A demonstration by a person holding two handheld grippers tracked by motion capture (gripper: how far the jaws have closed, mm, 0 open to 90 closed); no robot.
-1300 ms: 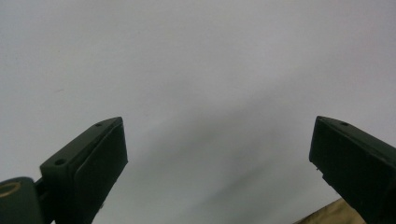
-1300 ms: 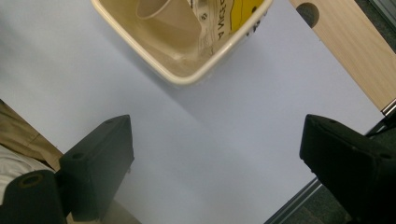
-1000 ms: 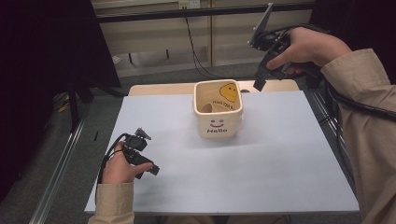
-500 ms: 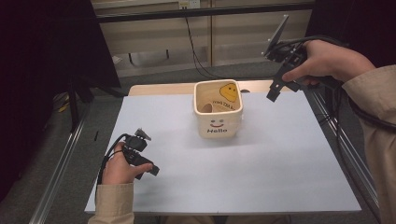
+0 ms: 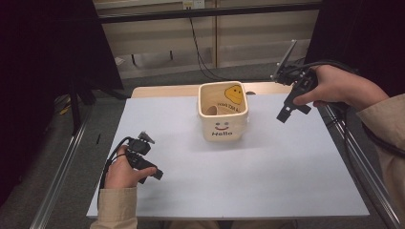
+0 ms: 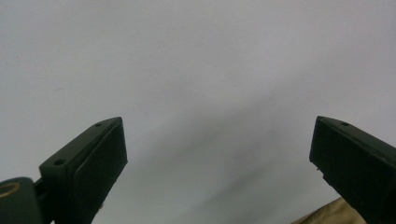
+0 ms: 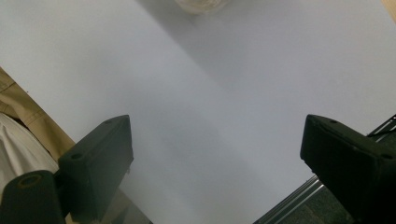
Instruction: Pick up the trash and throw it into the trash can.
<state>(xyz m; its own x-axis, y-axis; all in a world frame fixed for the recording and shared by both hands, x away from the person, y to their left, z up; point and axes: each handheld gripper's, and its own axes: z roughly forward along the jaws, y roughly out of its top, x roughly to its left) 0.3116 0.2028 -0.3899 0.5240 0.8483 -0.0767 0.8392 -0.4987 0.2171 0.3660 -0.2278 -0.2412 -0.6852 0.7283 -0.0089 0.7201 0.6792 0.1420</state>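
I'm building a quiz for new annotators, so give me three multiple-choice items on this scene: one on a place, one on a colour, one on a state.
1. Where does the square container stand?
A. near the table's far edge, about midway across
B. at the near left corner
C. on the floor

2. What colour is the smiley face inside the container?
A. blue
B. yellow
C. green

3. How do the right gripper jaws stand?
A. clamped on the container
B. shut on nothing
C. open, holding nothing

Answers: 1 A, the high view places it there on the white table. 2 B, the face shows yellow. 3 C, the right gripper view shows a wide gap.
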